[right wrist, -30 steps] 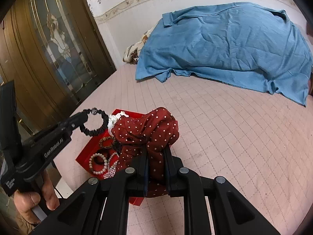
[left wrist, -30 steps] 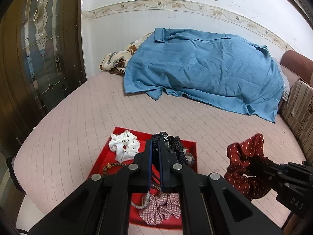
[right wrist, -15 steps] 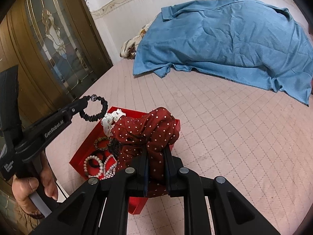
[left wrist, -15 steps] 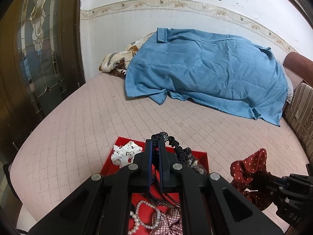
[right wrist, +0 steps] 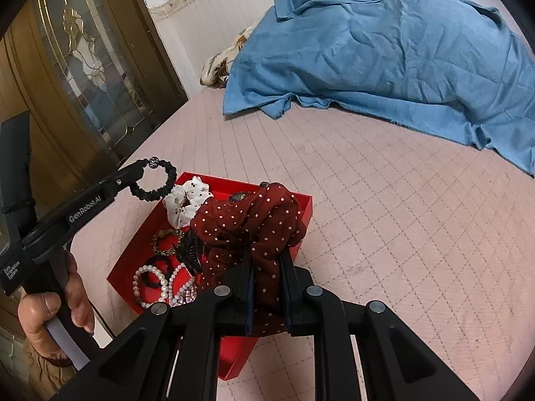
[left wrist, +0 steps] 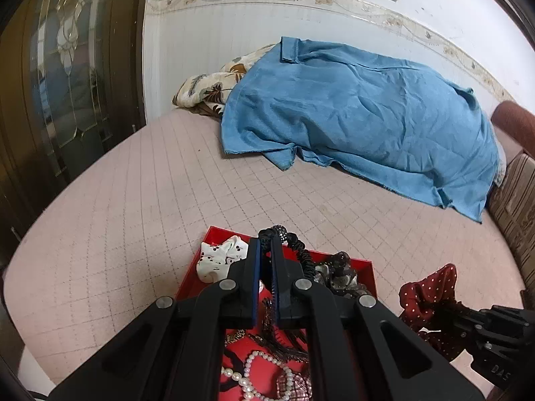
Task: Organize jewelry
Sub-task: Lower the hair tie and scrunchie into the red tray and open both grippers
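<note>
A red tray [right wrist: 302, 215] [left wrist: 362, 265] sits on the pink bed near its front edge. It holds a white dotted scrunchie [right wrist: 187, 200] [left wrist: 217, 257], pearl strings [right wrist: 160, 284] [left wrist: 247, 374], a black claw clip [right wrist: 192, 252] and other hair ties. My left gripper [left wrist: 265, 244] [right wrist: 142, 167] is shut on a black hair tie [right wrist: 162, 180] [left wrist: 294, 244] and holds it above the tray's left side. My right gripper [right wrist: 267, 260] is shut on a dark red dotted scrunchie [right wrist: 254, 220] [left wrist: 431, 294], held over the tray's right part.
A blue blanket [right wrist: 384, 53] covers the far part of the bed, with a floral pillow [left wrist: 214, 93] beside it. A wooden glass-paned door [right wrist: 87, 67] stands at the left. A striped cushion [left wrist: 515, 200] lies at the right.
The left gripper has pulled back and up with the black hair tie, so more of the tray's contents show below it. The right gripper has lifted slightly with the red scrunchie.
</note>
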A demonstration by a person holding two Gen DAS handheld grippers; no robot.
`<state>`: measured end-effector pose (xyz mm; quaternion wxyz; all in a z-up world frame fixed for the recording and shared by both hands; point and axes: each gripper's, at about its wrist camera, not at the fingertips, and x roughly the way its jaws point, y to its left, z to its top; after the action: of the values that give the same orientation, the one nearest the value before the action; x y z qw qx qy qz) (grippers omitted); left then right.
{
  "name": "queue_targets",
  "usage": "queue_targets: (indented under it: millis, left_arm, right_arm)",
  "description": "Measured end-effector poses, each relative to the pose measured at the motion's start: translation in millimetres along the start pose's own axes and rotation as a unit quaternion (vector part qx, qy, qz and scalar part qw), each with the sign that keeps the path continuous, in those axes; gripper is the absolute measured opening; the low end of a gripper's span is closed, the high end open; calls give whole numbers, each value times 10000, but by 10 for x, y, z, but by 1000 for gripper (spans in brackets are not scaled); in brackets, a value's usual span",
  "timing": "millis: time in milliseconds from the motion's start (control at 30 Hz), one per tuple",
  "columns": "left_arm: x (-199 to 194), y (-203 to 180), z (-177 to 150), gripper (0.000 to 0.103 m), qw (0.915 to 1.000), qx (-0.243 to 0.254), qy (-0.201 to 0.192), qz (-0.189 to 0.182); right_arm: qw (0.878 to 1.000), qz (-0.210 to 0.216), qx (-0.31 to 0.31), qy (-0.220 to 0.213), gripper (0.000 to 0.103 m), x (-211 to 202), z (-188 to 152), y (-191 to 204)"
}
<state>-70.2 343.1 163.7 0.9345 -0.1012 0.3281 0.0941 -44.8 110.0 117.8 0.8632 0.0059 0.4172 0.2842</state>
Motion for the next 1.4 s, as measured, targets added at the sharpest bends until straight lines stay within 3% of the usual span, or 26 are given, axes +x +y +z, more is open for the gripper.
queue_targets:
  millis: [333, 667, 1400]
  left_arm:
    - [81, 332, -32, 5, 9989, -340, 60, -310]
    - [222, 345, -71, 6, 9975, -431, 220, -523]
    - [665, 276, -81, 5, 9975, -296, 616, -194]
  right_arm:
    - [10000, 49, -27, 72, 14, 130, 52, 66]
    - [9998, 102, -91, 137, 15, 276, 97, 143]
    - [9996, 74, -45, 254, 15, 660, 219, 228]
